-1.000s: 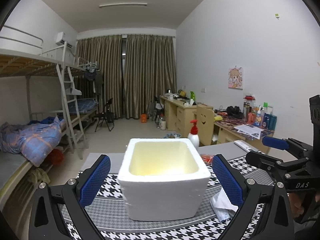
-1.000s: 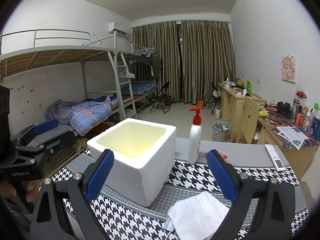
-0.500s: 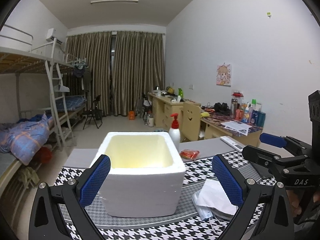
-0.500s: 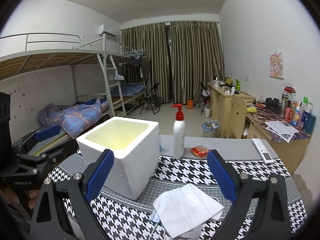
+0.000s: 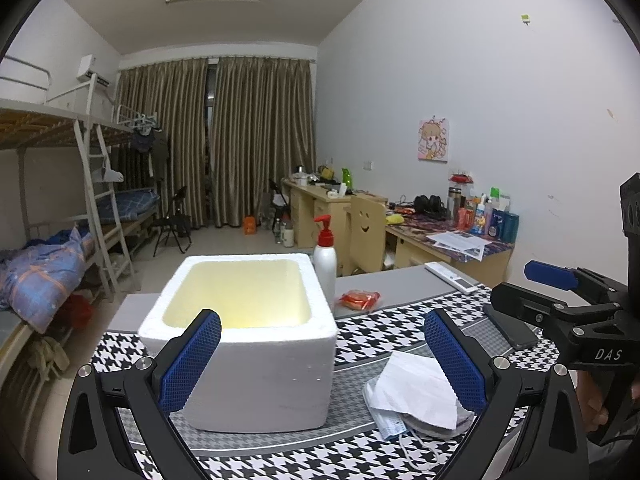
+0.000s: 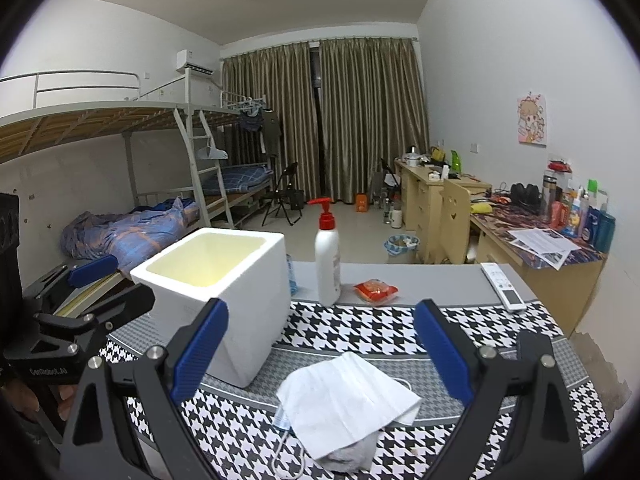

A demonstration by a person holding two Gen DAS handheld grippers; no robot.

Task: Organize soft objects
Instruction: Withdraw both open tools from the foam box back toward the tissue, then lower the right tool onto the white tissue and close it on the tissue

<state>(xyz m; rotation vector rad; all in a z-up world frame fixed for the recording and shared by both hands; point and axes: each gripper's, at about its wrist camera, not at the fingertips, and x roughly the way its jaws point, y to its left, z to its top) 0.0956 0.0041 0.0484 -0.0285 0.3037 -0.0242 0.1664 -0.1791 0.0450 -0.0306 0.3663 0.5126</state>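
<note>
Table (image 6: 460,326) with houndstooth cloth, white foam box (image 6: 224,280) on its left half, inside bare as far as I can see. Pile of soft stuff sits just right of the box: white tissue (image 6: 344,396) on top, grey cloth (image 6: 352,458) and a blue face mask (image 6: 282,420) with loop under it.

Pile lies directly ahead of and below my right gripper (image 6: 320,354), roughly centred between the fingers, long axis running left-near to right-far. From my left gripper (image 5: 322,358) the pile (image 5: 416,396) is off to the right, partly behind the right finger, box dead ahead. So right is the nearer hand for the pick.

Both grippers spread wide, holding nothing, touching nothing.

Pump bottle (image 6: 327,256), red packet (image 6: 375,290), remote (image 6: 502,286) behind: not soft, leave.
</note>
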